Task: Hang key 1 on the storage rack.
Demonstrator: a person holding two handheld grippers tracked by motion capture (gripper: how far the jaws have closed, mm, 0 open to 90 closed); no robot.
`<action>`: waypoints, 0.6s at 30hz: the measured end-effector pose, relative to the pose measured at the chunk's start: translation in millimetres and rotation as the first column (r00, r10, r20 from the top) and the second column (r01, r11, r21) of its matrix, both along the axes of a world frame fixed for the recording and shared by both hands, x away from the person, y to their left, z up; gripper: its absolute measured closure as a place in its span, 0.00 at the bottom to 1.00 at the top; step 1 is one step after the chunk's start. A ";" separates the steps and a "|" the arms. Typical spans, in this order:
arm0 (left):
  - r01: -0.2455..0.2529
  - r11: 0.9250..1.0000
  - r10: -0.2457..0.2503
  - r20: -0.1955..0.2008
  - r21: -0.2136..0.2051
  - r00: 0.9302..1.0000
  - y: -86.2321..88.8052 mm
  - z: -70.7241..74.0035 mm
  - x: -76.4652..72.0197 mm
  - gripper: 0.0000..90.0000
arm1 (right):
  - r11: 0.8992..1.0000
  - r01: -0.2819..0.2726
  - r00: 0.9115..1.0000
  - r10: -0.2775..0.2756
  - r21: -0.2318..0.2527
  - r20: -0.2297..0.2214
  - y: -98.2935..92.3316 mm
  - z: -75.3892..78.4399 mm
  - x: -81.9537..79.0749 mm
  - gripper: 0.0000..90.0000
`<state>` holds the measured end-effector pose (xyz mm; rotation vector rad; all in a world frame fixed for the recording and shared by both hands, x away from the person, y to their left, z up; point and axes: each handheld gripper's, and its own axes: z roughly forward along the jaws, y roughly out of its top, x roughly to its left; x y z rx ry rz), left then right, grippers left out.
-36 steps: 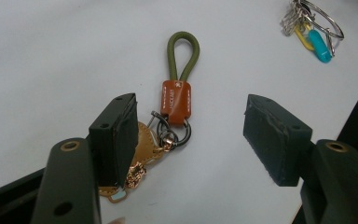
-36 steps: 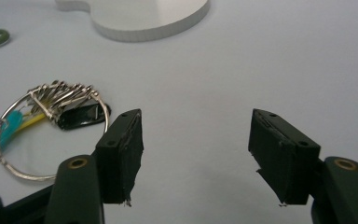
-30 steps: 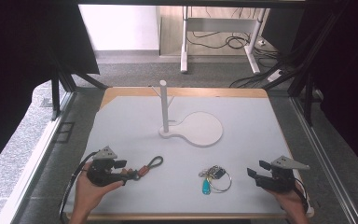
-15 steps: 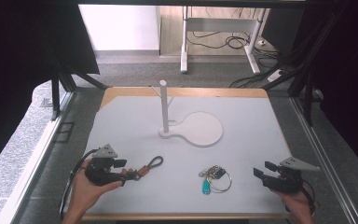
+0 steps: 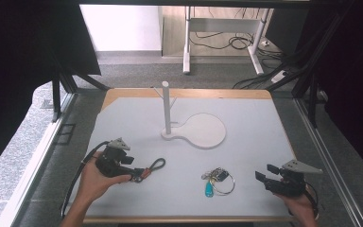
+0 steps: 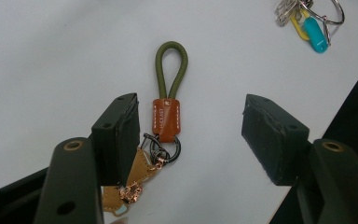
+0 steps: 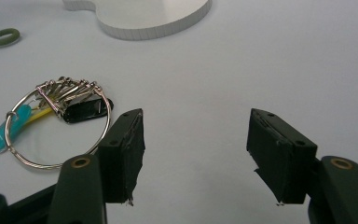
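Observation:
A key strap (image 6: pixel 168 93) with an olive cord loop, a brown leather tab and a dark ring lies on the white table top (image 5: pixel 246 142). My left gripper (image 6: pixel 196 121) hovers over its clasp end. Its jaws stand wide and have just been closing a little; the tab lies between them near the left jaw, with no pad pressing on it. From above, the left gripper (image 5: pixel 134 169) points right at the strap (image 5: pixel 155 164). My right gripper (image 5: pixel 263 176) is open and empty, just right of a key ring (image 5: pixel 217 180) with a teal tag. The right gripper (image 7: pixel 196 135) has the key ring (image 7: pixel 56 121) to its left.
A white stand (image 5: pixel 166 109) with an upright post and a round flat base (image 5: pixel 205 131) sits mid-table behind both key sets. The table's front edge runs just below both hands. Dark frame posts flank the table on both sides.
The left gripper has lifted slightly over the strap's clasp end. The right hand has drifted a touch to the right. Strap and key ring lie where they were.

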<state>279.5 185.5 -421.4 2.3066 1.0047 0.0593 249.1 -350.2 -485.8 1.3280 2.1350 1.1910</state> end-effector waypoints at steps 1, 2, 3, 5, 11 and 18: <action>0.004 1.000 -0.004 -0.001 0.007 1.000 -0.3 0.6 1.3 0.43 | 1.000 0.000 1.000 0.000 -0.006 -0.001 0.8 -0.8 0.6 0.41; 0.008 1.000 -0.008 -0.003 0.018 1.000 -0.9 1.1 3.0 0.44 | 1.000 0.000 1.000 0.000 -0.017 -0.004 2.3 -1.9 1.7 0.41; 0.010 0.999 -0.010 -0.005 0.031 1.000 -2.1 1.3 4.5 0.44 | 1.000 0.000 1.000 0.000 -0.017 -0.004 2.3 -1.9 1.7 0.41; 0.016 0.998 -0.016 0.003 0.055 1.000 -4.4 1.6 8.0 0.46 | 1.000 -0.003 1.000 0.003 -0.028 -0.004 3.8 -2.7 2.0 0.41; 0.050 0.993 -0.044 -0.056 0.104 0.997 -14.8 -3.0 17.1 0.46 | 0.999 -0.009 1.000 0.008 -0.054 -0.010 4.7 -4.2 1.9 0.41; 0.105 0.975 -0.079 -0.137 0.196 0.987 -29.6 -18.3 26.3 0.48 | 0.997 -0.019 1.000 0.017 -0.074 -0.022 7.7 -7.0 3.2 0.41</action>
